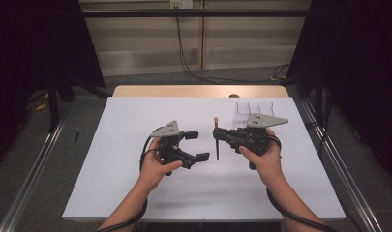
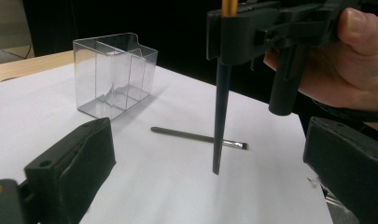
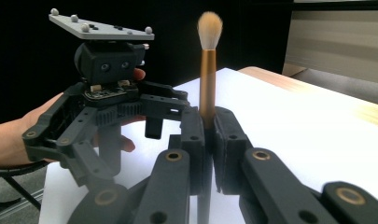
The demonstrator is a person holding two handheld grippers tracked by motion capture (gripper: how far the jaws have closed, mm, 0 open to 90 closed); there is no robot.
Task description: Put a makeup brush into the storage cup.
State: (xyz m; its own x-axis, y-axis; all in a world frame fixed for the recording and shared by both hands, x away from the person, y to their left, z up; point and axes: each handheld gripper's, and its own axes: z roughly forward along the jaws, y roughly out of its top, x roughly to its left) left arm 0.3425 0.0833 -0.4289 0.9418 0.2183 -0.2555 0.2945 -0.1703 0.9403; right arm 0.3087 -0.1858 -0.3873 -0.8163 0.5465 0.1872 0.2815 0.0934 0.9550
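Note:
My right gripper [image 1: 218, 136] [image 3: 207, 135] is shut on a makeup brush [image 1: 217, 143] [image 3: 208, 70] and holds it upright. The brush's pale bristle tip points up and its dark handle [image 2: 221, 116] points down, ending just above the white sheet. My left gripper [image 1: 197, 146] [image 2: 207, 184] faces it from the left. Its jaws stand wide open with nothing between them. A second, thin dark brush [image 2: 196, 136] lies flat on the sheet behind the held handle.
A clear plastic organiser [image 1: 254, 109] [image 2: 114, 74] with several compartments stands at the back right of the white sheet [image 1: 135, 193], behind my right gripper. The table's wooden edge [image 1: 198, 91] runs along the far side. Cables trail from both grippers toward the person.

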